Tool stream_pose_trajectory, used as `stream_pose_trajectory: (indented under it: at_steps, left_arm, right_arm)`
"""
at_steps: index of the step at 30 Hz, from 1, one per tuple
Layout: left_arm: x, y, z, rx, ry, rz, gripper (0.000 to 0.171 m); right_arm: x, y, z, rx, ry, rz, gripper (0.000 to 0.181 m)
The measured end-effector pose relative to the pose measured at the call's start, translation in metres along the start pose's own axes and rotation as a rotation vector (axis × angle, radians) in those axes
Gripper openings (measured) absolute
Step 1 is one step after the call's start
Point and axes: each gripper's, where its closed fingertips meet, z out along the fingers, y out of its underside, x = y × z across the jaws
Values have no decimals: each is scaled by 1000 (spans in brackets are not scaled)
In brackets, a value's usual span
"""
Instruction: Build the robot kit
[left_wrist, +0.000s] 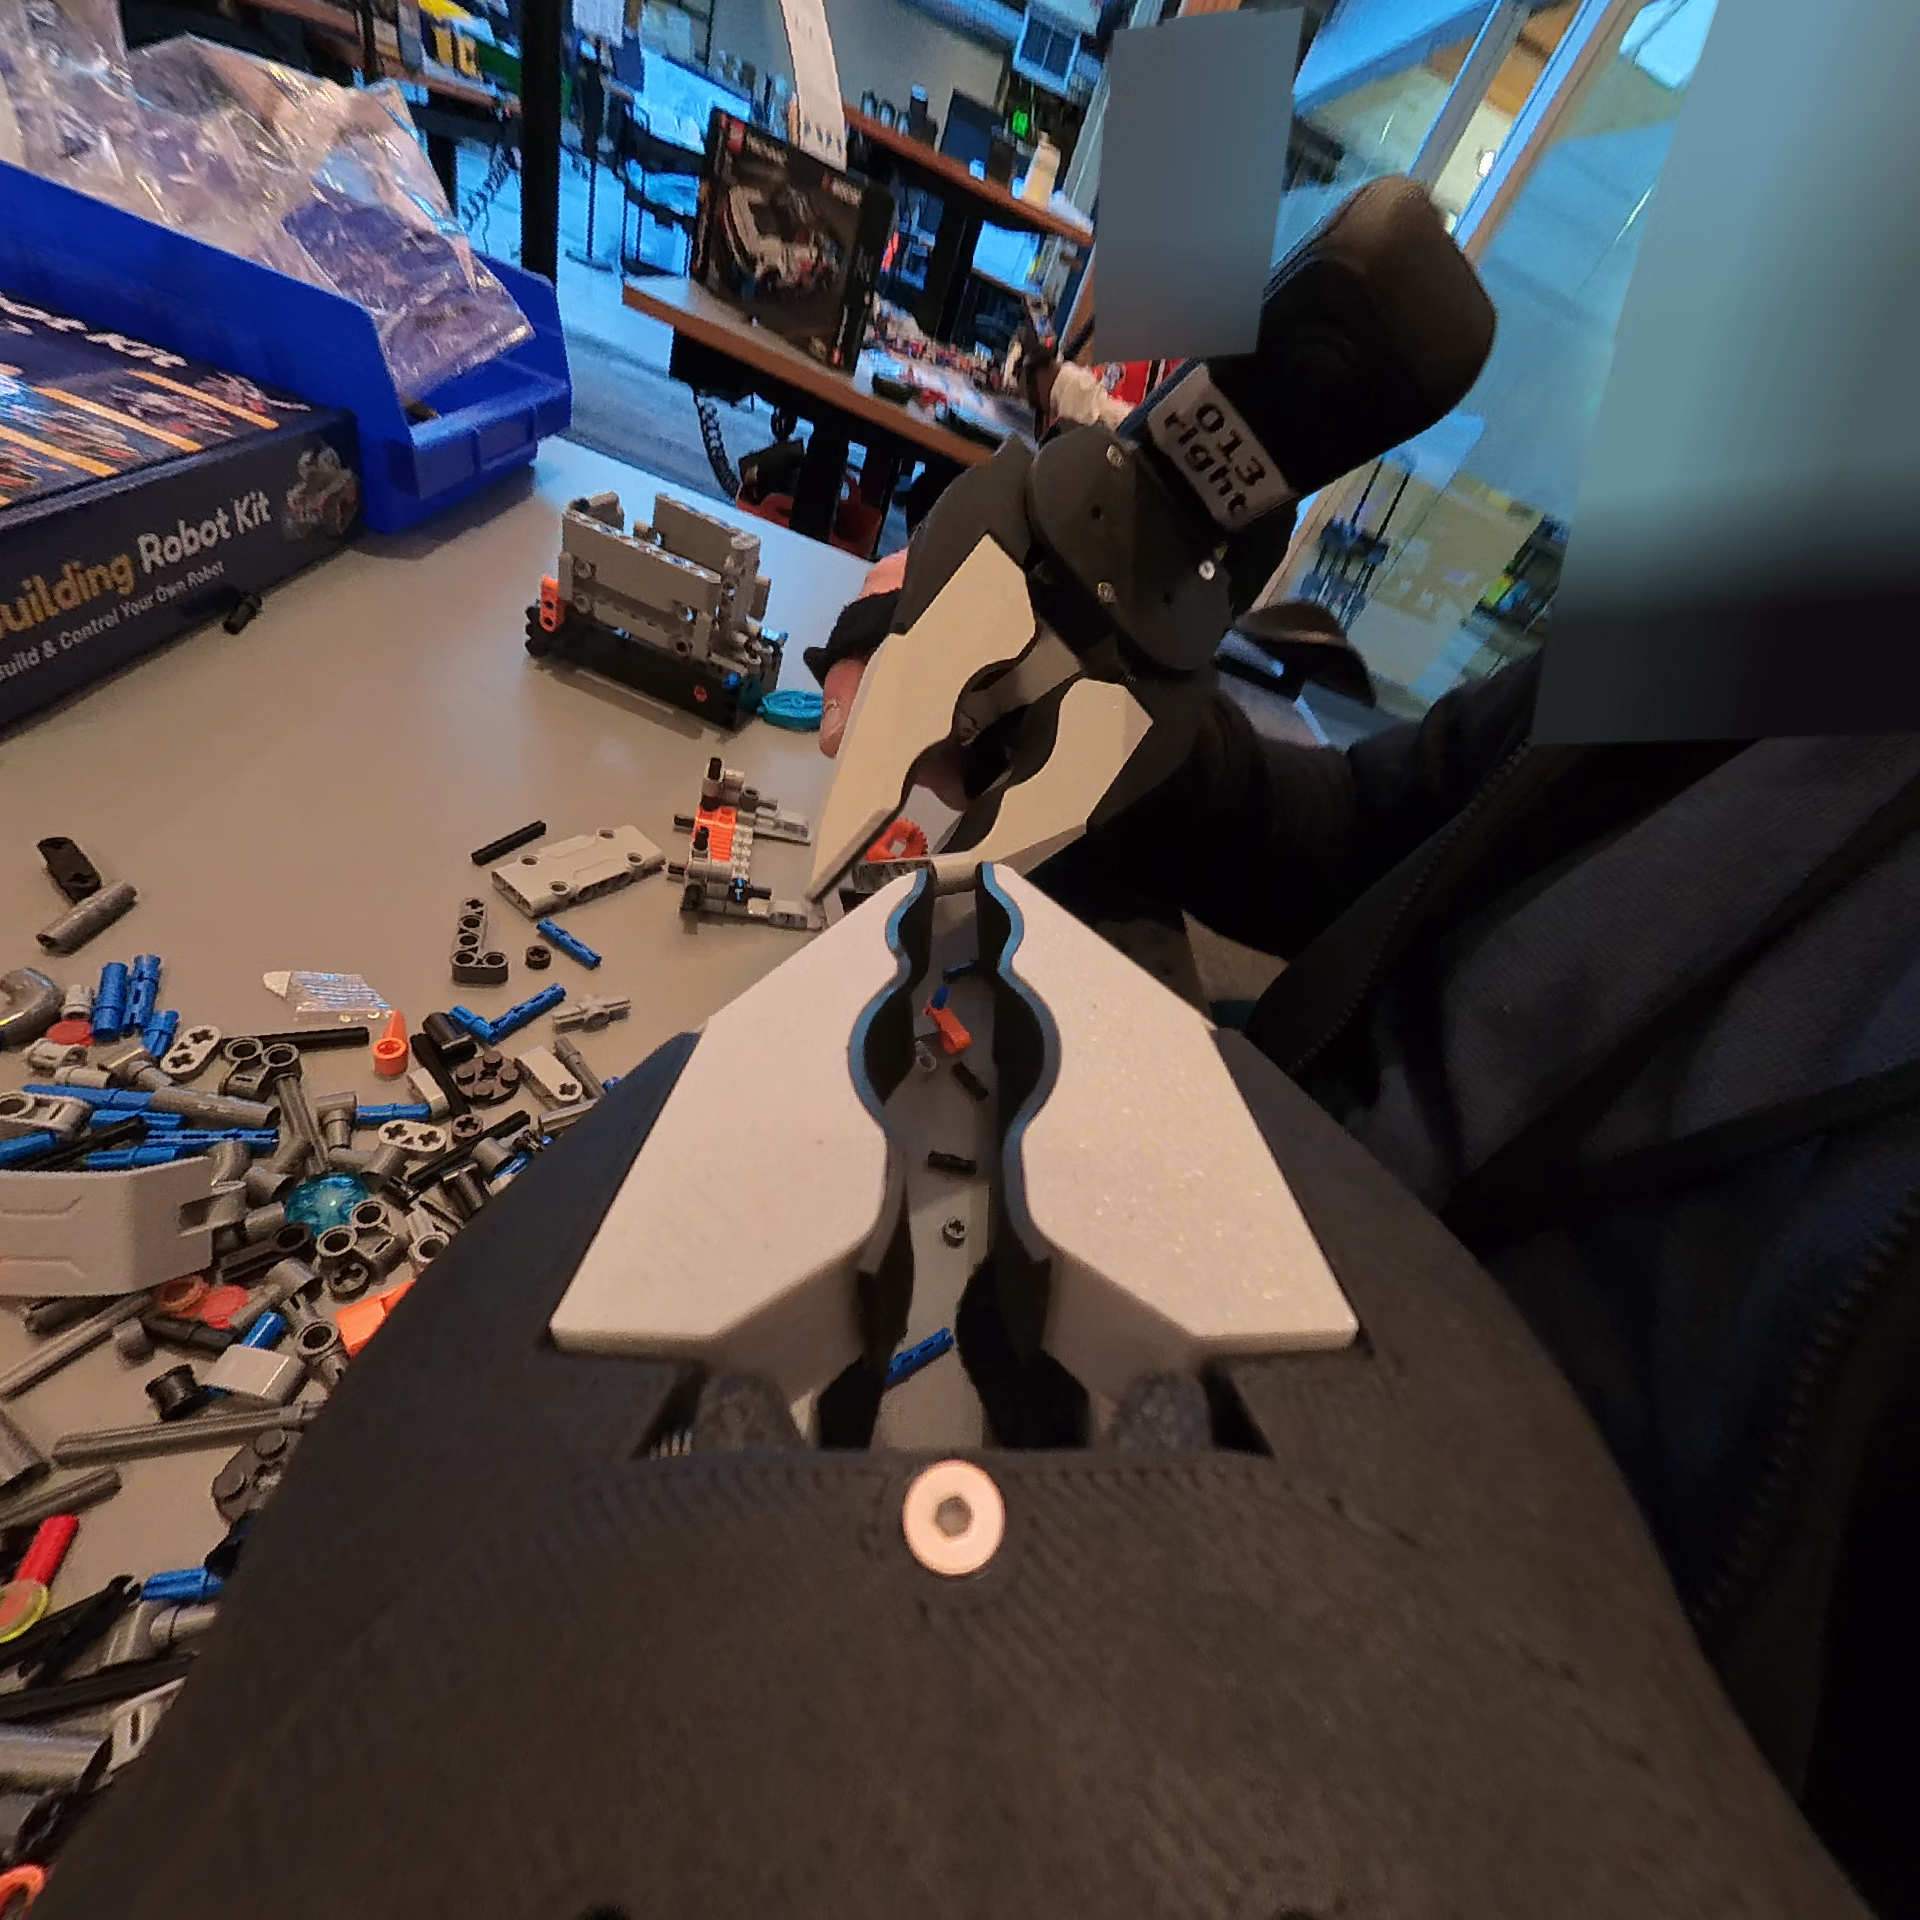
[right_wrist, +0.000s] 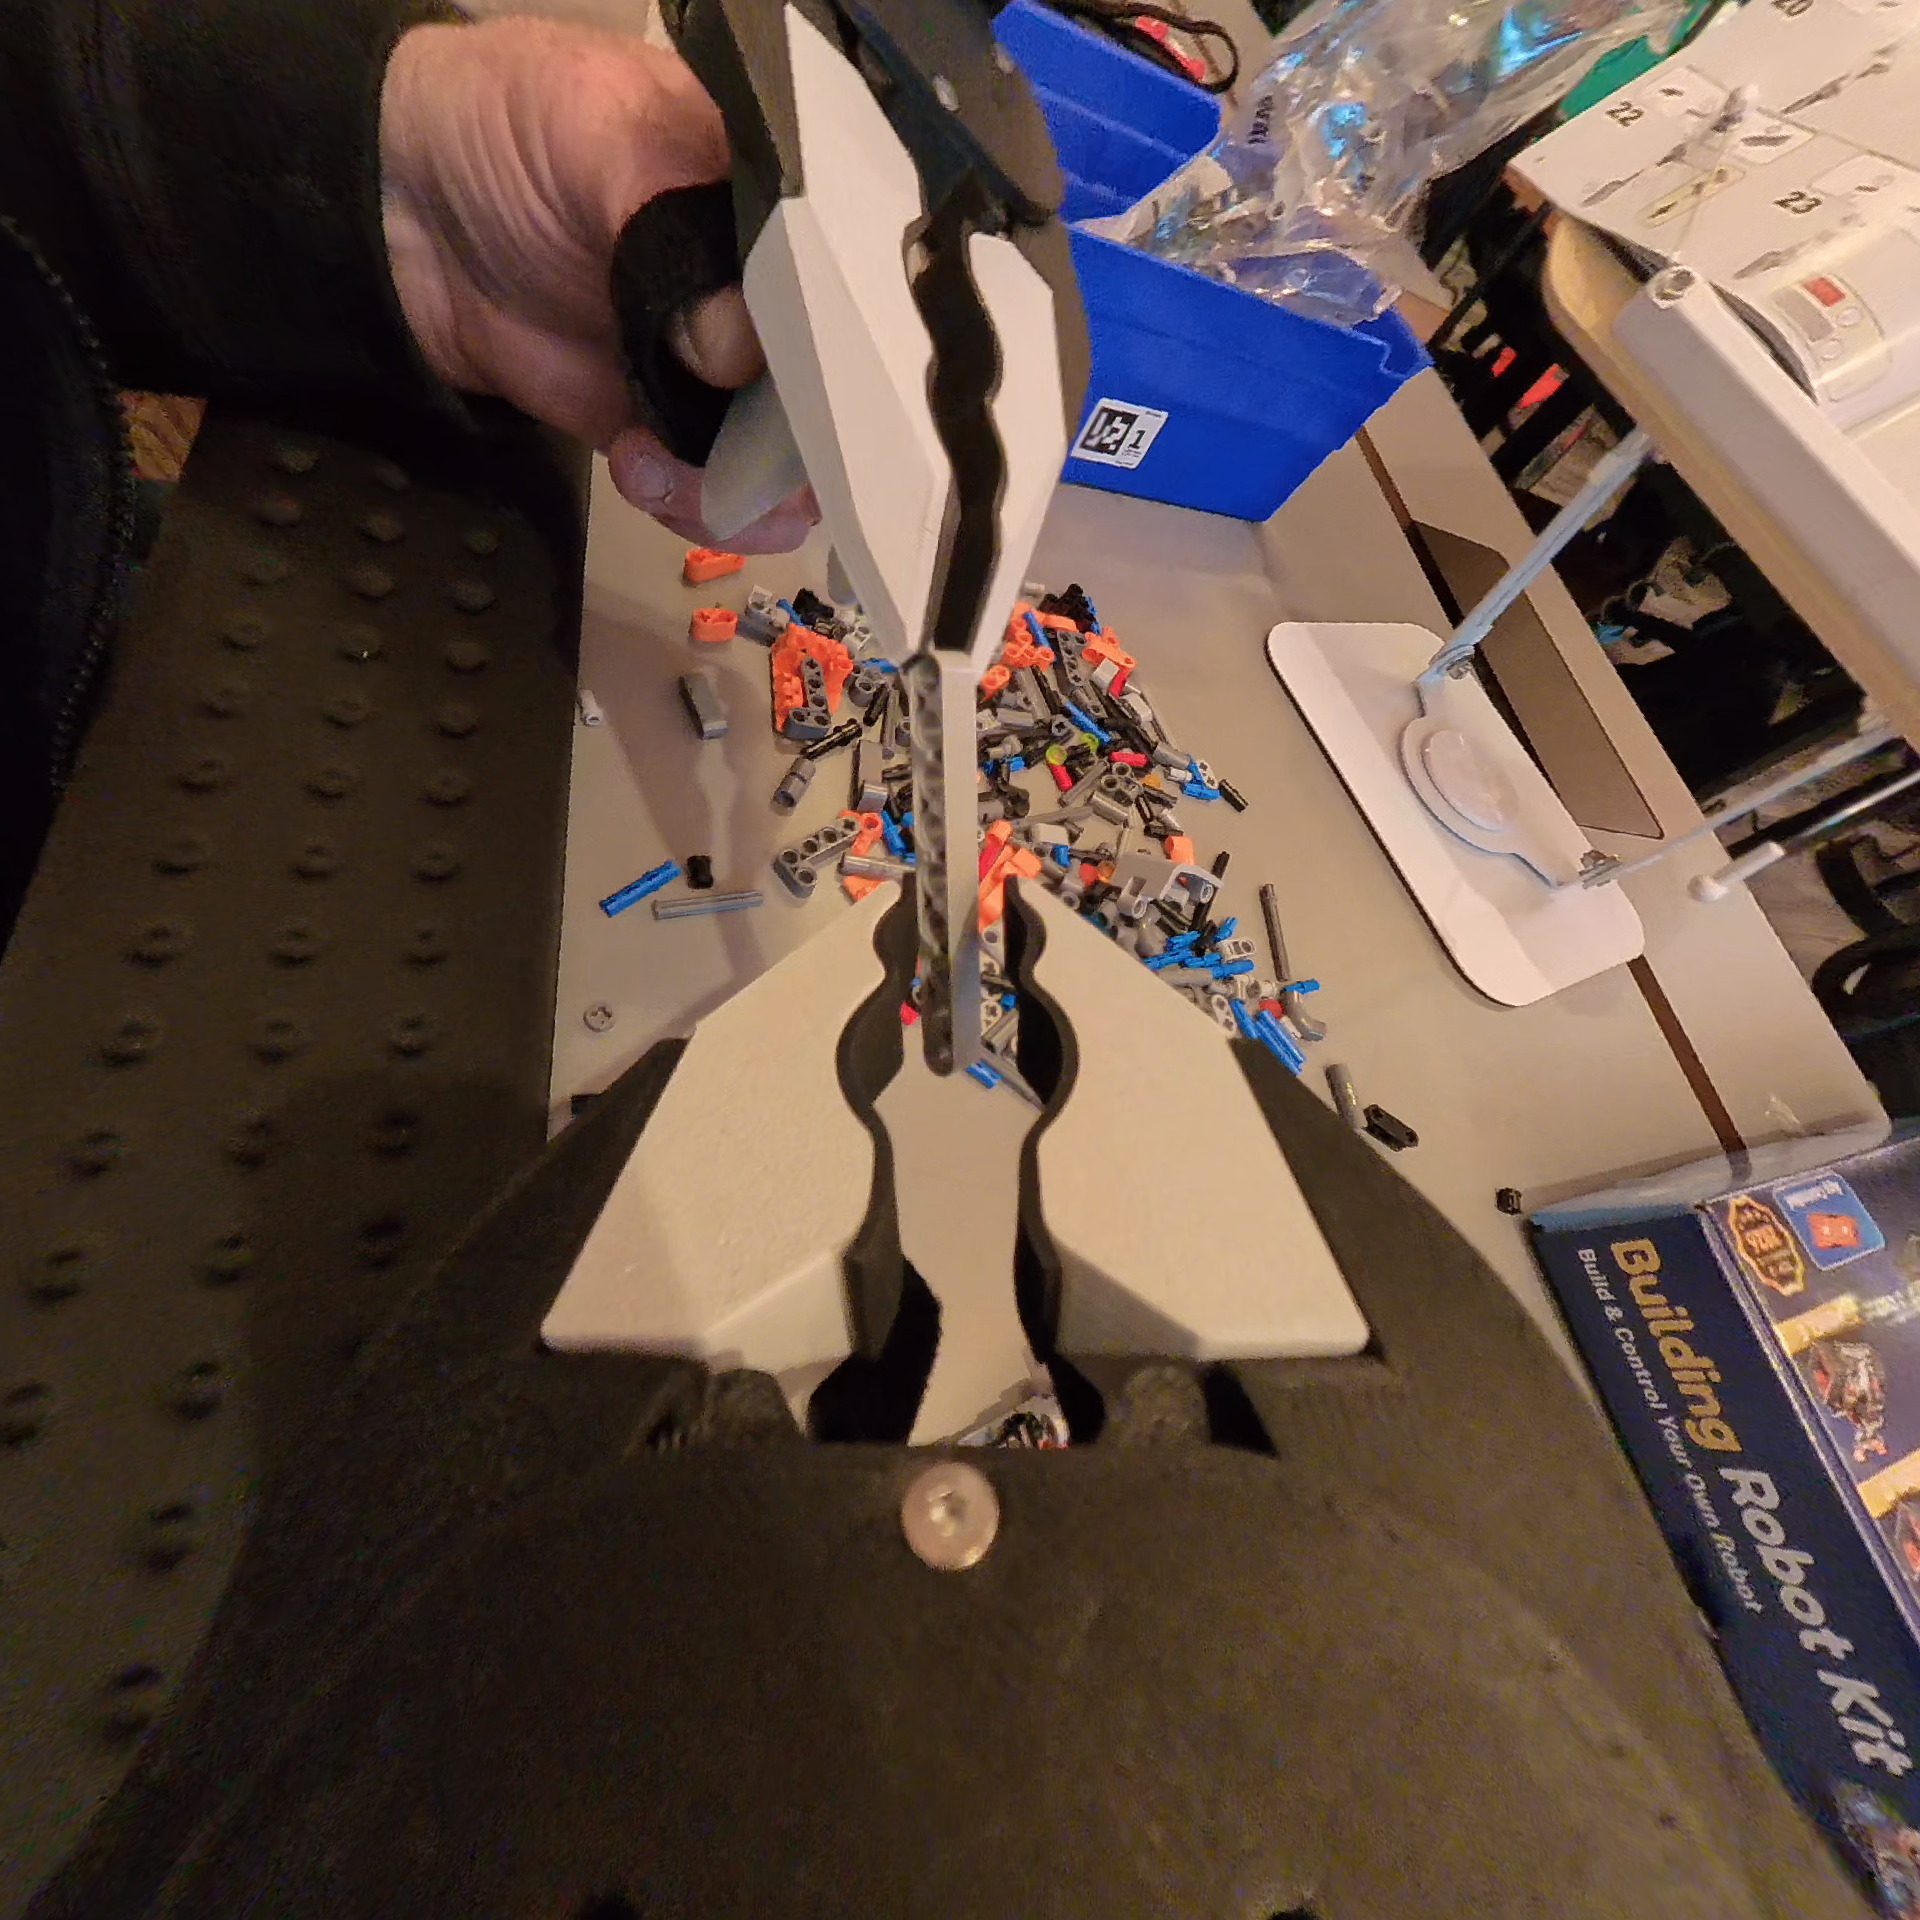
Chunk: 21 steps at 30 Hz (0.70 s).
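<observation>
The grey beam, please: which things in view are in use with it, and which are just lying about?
In use: grey beam; left tool, shut on its end; right tool, fingers either side of it.
Lying about: loose parts pile; blue bin; kit box; grey assembly.

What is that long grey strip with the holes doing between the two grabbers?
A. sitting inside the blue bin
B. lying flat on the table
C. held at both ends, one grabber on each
C: the grey holed beam spans from the left gripper to the right gripper, raised above the loose pieces.
</observation>
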Motion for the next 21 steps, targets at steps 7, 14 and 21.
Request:
stream_pose_trajectory:
  at_steps: [7, 14, 21]
  left_arm:
    - [-4, -12, -10, 103, 36, -76, 6]
    - [-12, -16, -14, 147, 23, -133, 6]
    - [-10, -12, -5, 123, 34, -144, 5]
  right_arm:
    - [13, -7, -13, 79, 16, 95, 18]
    - [8, -27, -23, 197, -26, 105, 23]
    - [-8, -46, -19, 267, -98, 97, 45]
